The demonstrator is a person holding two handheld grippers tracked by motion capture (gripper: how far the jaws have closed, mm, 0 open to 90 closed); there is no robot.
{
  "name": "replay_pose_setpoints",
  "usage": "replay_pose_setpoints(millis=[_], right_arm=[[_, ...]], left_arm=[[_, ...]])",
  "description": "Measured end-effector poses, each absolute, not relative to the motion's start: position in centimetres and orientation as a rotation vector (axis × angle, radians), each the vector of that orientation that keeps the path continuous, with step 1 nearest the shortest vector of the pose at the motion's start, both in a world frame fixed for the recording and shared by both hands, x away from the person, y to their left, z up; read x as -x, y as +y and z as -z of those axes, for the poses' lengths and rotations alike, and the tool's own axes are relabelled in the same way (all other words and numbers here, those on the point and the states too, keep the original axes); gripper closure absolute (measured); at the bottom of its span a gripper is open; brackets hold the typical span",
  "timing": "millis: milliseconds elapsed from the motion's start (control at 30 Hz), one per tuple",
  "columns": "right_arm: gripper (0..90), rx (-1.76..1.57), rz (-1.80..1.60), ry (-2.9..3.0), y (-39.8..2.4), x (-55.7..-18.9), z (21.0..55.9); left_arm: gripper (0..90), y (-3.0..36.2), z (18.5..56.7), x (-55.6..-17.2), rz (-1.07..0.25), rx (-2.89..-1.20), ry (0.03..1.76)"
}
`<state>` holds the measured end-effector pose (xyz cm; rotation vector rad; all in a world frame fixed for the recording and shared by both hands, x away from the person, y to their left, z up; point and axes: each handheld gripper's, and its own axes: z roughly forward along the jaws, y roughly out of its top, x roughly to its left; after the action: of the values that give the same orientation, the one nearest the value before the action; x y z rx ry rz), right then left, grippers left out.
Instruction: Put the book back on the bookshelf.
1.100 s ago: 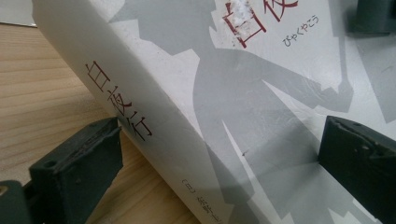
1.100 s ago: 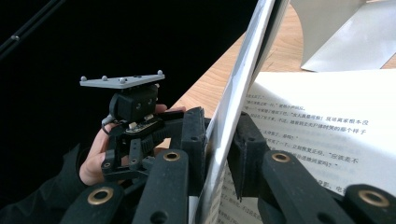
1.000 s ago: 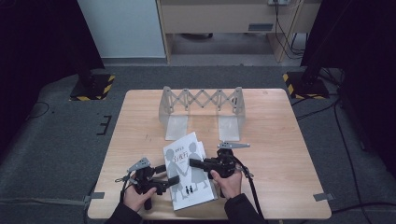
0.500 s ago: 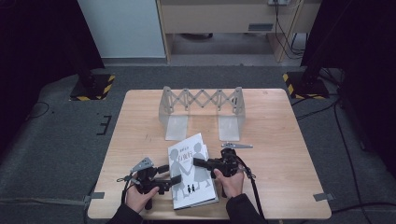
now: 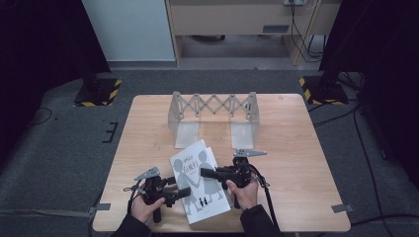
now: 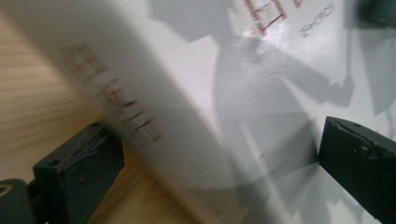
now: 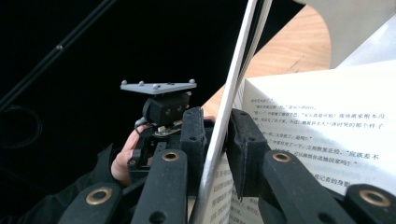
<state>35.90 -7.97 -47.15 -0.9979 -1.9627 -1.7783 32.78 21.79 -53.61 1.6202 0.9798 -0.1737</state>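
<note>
A white and grey book (image 5: 200,190) lies on the wooden table (image 5: 296,148) near its front edge. My right gripper (image 5: 203,173) is shut on the front cover, clamping its edge (image 7: 233,93) between the pads (image 7: 217,126). The cover is lifted off a printed page (image 7: 327,126). At the book's left side, my left gripper (image 5: 180,192) stands open. Its jaws have just been opening, and the spine edge of the book (image 6: 196,116) lies between them (image 6: 219,163), one jaw on the table side and one over the cover.
A folding metal rack (image 5: 212,106) with two flat feet stands at the back middle of the table. Black stands on striped bases sit on the floor at the left (image 5: 99,91) and the right (image 5: 321,89). A cable trails from each gripper.
My right gripper has shifted slightly to the right with the cover in it, and the cover lies a little lower. The left hand has stayed in place.
</note>
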Motion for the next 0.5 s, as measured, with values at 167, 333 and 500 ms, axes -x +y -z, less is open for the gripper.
replay_pose_setpoints(millis=[167, 333, 500], right_arm=[[77.3, 1.021, 1.744, -2.011, -8.0, -36.3, 47.3], [77.2, 1.061, 1.709, -2.08, -8.2, -36.6, 47.8], [75.5, 1.087, 1.661, -2.134, -8.7, -36.9, 49.0]], left_arm=[[0.0, 21.7, 53.8, -33.1, 0.186, -1.63, 0.992], [0.0, 21.4, 54.2, -33.4, 0.221, -1.648, 1.022], [0.6, 21.2, 54.7, -33.7, 0.282, -1.67, 1.055]])
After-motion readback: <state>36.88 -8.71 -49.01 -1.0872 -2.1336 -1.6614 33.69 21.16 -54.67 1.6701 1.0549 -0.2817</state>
